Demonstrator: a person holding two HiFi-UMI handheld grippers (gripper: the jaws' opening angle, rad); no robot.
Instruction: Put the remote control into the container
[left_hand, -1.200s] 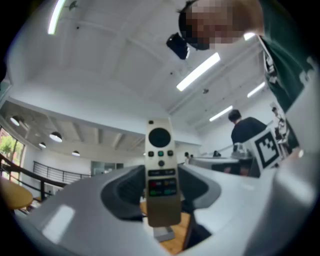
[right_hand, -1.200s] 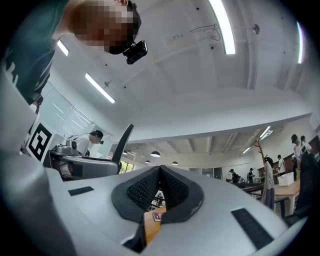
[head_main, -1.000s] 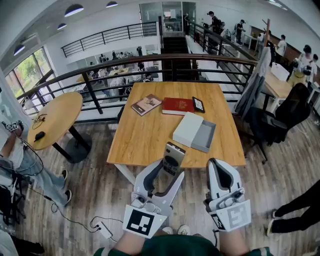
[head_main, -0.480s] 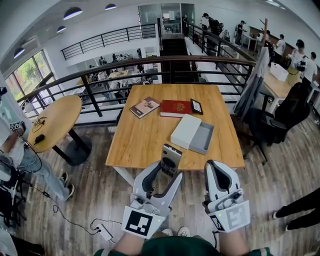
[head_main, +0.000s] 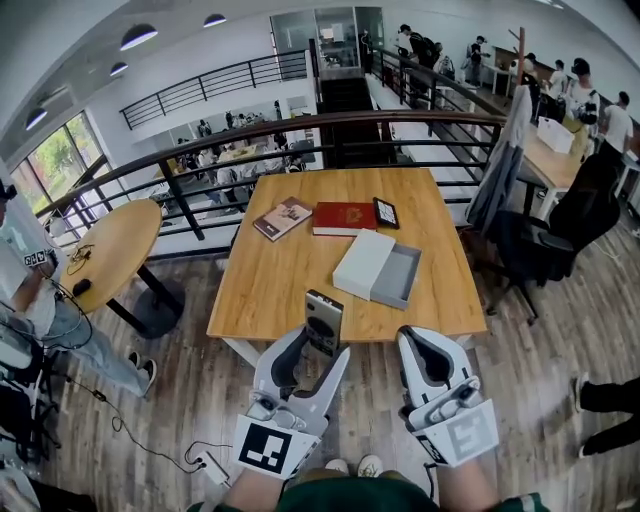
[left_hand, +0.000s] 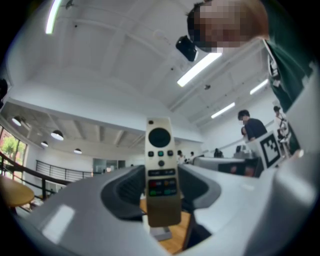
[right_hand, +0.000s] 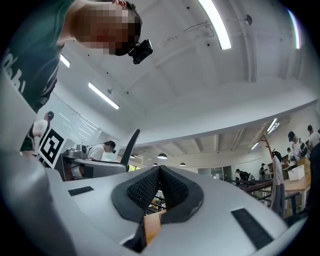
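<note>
Wood table (head_main: 280, 285) has the box (head_main: 397, 280) at 1 o'clock from the remote (head_main: 323, 320) — it looks light, hard, slippery — pinched by its sides in the left gripper (head_main: 322, 346); right gripper (head_main: 427, 345) is closed, empty.

The head view looks forward and steeply down from above the near edge of the table (head_main: 290, 270). It takes in the whole top, with the left gripper (head_main: 318, 350) and right gripper (head_main: 425, 345) just short of that edge. Each gripper view sits close behind its own jaws, tilted up toward the ceiling (left_hand: 100, 60). The left gripper view shares a sliver of table with the head view, low behind the remote control (left_hand: 161, 170).
</note>
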